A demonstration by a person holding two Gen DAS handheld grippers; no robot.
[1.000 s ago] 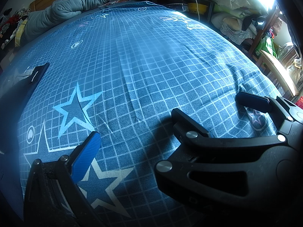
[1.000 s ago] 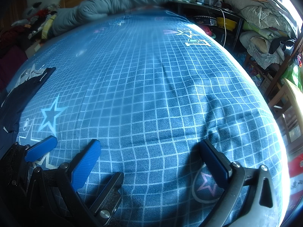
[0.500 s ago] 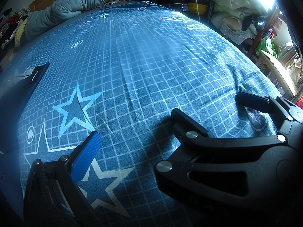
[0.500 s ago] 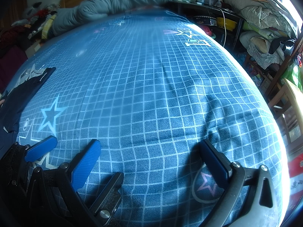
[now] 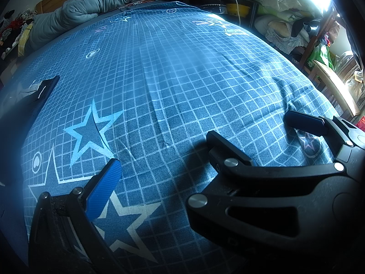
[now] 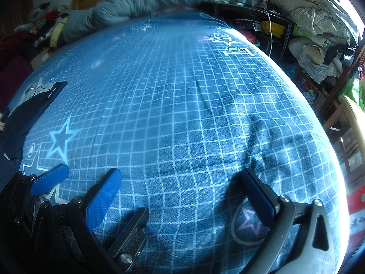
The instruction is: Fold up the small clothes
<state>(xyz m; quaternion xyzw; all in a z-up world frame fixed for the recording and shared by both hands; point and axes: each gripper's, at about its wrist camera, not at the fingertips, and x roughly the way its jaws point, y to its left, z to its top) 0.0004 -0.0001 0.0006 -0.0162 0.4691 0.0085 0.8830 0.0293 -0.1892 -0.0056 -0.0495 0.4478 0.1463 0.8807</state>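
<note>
Bed with grid sheet; dark garment lies flat at its left edge. Both claws, left and right, hover released and empty near the front edge. Best reach left first, gripping two garment corners evenly.

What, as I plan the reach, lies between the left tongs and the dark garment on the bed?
Only the star-printed bedsheet. In the left wrist view nothing else sits between the left tongs and the dark garment at the left edge.
</note>
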